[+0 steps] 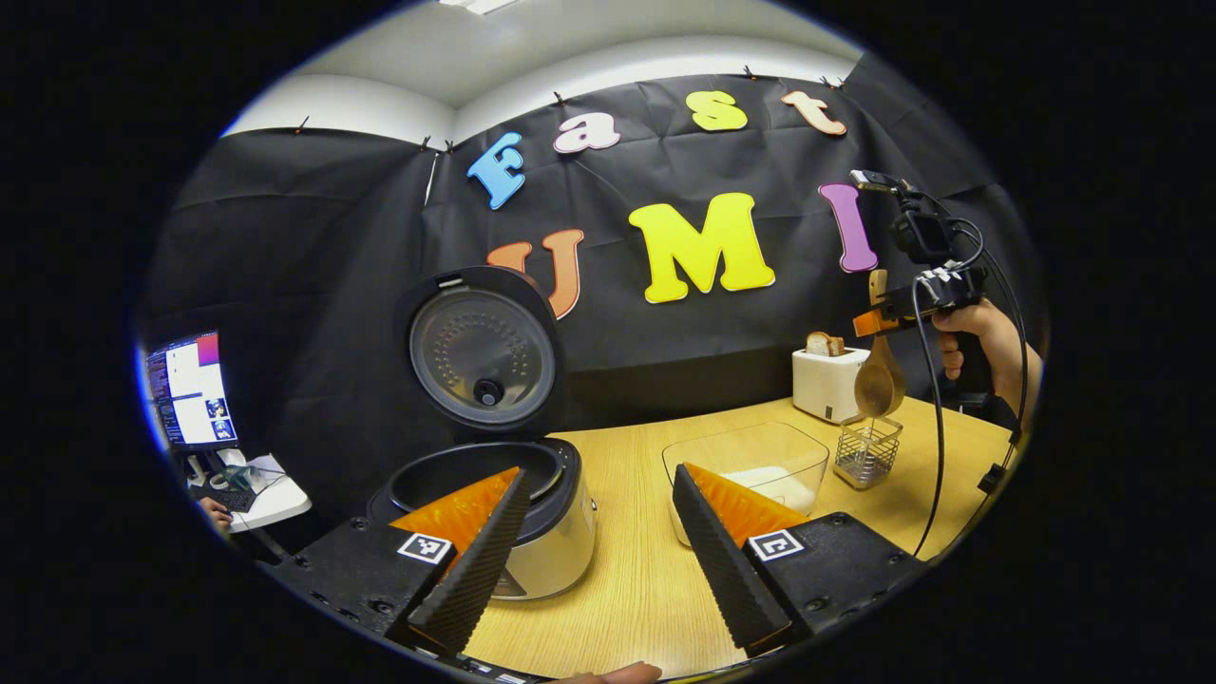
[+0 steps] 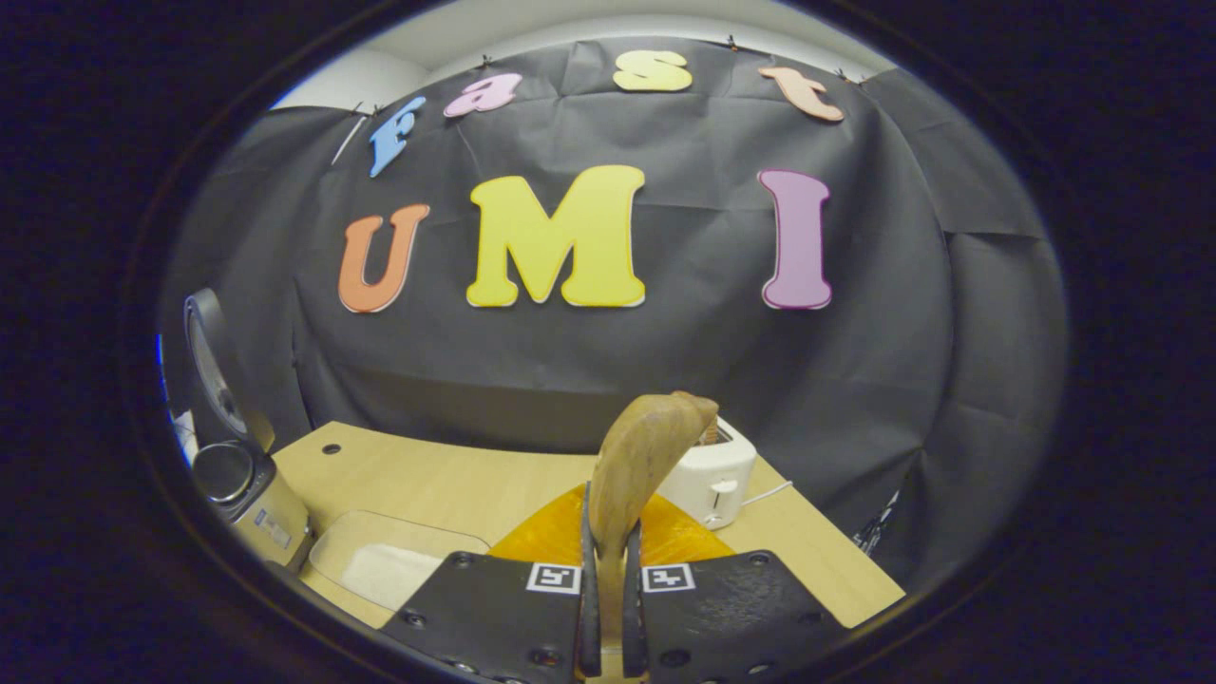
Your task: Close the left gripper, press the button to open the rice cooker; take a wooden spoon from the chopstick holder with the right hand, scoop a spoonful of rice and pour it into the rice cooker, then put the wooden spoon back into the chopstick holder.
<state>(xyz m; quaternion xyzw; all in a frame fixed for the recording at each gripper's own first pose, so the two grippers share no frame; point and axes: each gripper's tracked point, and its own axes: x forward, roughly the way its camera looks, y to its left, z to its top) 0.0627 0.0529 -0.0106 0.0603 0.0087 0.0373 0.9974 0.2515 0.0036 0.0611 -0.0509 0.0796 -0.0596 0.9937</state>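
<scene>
The rice cooker (image 1: pixel 532 532) stands on the table with its lid (image 1: pixel 483 353) swung up and the dark inner pot showing. My left gripper (image 1: pixel 597 518) is open, hovering just in front of the cooker and the clear rice bowl (image 1: pixel 750 465). Farther right, my right gripper (image 1: pixel 879 318) holds the wooden spoon (image 1: pixel 879 380) upright, its bowl hanging just above the wire chopstick holder (image 1: pixel 866 452). In the right gripper view, my right gripper (image 2: pixel 608 570) is shut on the wooden spoon (image 2: pixel 636 456), whose bowl rises ahead. The rice cooker (image 2: pixel 242 494) and rice bowl (image 2: pixel 385 560) lie at the left.
A white toaster (image 1: pixel 828 382) with bread stands at the back right of the wooden table (image 1: pixel 627 589), also seen as toaster (image 2: pixel 717 475). A monitor (image 1: pixel 190 389) and small side table lie far left. A hand (image 1: pixel 978 342) holds the right gripper.
</scene>
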